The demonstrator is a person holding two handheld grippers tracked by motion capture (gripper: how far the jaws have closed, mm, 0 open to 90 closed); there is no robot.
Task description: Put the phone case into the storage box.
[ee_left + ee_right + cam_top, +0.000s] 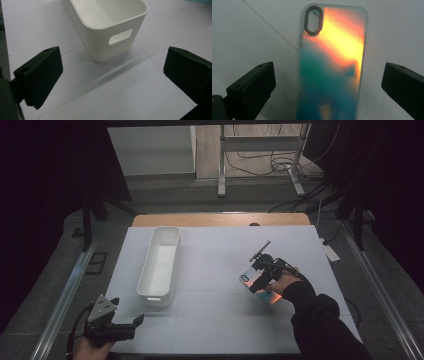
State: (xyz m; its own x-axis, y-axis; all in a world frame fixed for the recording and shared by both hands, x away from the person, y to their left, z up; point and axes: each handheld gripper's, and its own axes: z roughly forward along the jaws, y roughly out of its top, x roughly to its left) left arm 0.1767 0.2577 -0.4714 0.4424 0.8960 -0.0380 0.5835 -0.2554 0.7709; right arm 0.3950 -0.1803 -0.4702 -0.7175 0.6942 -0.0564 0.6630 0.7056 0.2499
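A phone case (248,279) with a teal-to-orange sheen lies flat on the white table top (220,255), right of centre. In the right gripper view the case (332,62) runs lengthwise between the jaws, its oval camera cut-out at the far end. My right gripper (259,283) hovers just over it, open, one jaw on each side and neither touching; the same gripper (329,77) frames the case closely. My left gripper (127,311) rests open near the front left corner, nothing between its jaws. From that gripper (113,72) I look at the near end of a white bin (110,30).
The long white bin (160,262) stands left of centre, empty, its handle slot facing me. A wooden edge (220,219) shows at the back of the table. Beyond it are metal stand legs (221,175) and floor cables. A power strip (331,253) lies off the right edge.
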